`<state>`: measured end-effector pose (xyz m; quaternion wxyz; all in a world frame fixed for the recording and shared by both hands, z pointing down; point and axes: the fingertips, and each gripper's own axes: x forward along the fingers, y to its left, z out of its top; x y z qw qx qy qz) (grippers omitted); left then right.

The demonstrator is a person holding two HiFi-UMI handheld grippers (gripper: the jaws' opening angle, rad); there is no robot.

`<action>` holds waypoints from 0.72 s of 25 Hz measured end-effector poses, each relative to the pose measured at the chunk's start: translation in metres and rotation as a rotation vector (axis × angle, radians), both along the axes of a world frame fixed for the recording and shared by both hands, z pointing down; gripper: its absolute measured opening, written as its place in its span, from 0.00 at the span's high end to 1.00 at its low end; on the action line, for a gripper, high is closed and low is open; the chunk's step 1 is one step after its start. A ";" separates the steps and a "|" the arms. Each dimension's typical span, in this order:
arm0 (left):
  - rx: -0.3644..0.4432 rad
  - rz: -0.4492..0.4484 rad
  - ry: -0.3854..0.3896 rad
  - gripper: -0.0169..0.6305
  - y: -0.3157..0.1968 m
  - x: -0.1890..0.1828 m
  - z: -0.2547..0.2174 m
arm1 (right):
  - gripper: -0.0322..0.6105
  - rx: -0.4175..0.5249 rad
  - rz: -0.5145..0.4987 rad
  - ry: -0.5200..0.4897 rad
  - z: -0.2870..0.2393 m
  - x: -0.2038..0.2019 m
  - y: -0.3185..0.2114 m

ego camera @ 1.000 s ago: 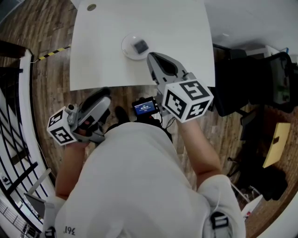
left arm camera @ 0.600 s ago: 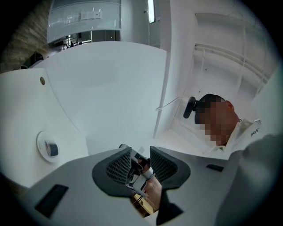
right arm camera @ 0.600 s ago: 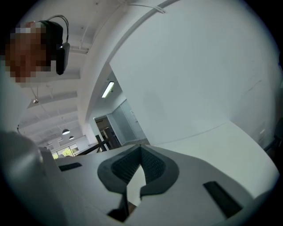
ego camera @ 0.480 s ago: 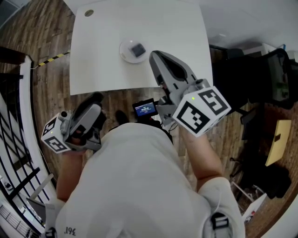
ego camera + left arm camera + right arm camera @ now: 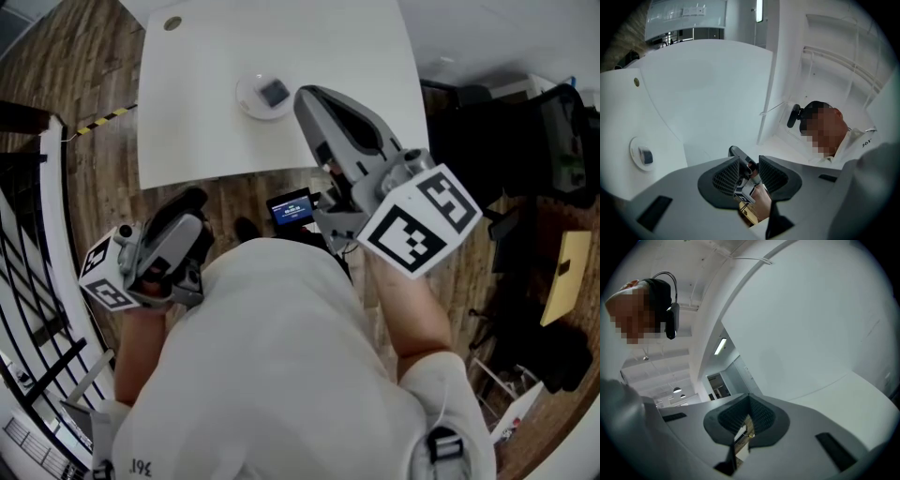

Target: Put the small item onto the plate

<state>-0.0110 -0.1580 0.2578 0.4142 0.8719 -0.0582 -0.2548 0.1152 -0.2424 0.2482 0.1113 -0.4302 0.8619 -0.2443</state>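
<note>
1. Both grippers have risen toward the head camera over the last second. The right gripper [image 5: 305,97] has risen more and now looms larger over the near edge of the white table [image 5: 319,37]. The left gripper [image 5: 192,200] has drifted a little left, off the table and above the wood floor [image 5: 98,178].
2. Jaws on the right gripper are pressed together with nothing in them. Those on the left gripper stand apart and empty, and through the gap the other gripper shows far behind.
3. As before, the small item [image 5: 274,93], dark and squarish, lies on the plate [image 5: 243,95]. The plate sits on the table just left of the right gripper's tip and is not touched by it.
4. Each marker cube [image 5: 419,220] carries black-and-white square patterns and no words. A small screen [image 5: 291,207] at the person's front glows blue, its lines too fine to read. Dark print low on the shirt [image 5: 141,464] looks like 361 seen upside down.
5. Yellow-and-black tape [image 5: 103,115] lies on the floor left of the table.
</note>
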 end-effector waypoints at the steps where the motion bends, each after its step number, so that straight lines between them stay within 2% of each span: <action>1: -0.005 0.008 -0.002 0.77 0.002 0.002 0.001 | 0.95 -0.001 0.000 0.000 0.000 0.000 0.002; 9: -0.006 0.062 -0.020 0.77 0.011 0.014 0.001 | 0.95 0.010 0.003 0.006 -0.002 0.003 0.007; 18: -0.013 0.066 -0.019 0.77 0.010 0.015 0.001 | 0.95 0.034 -0.013 0.039 -0.008 -0.001 0.009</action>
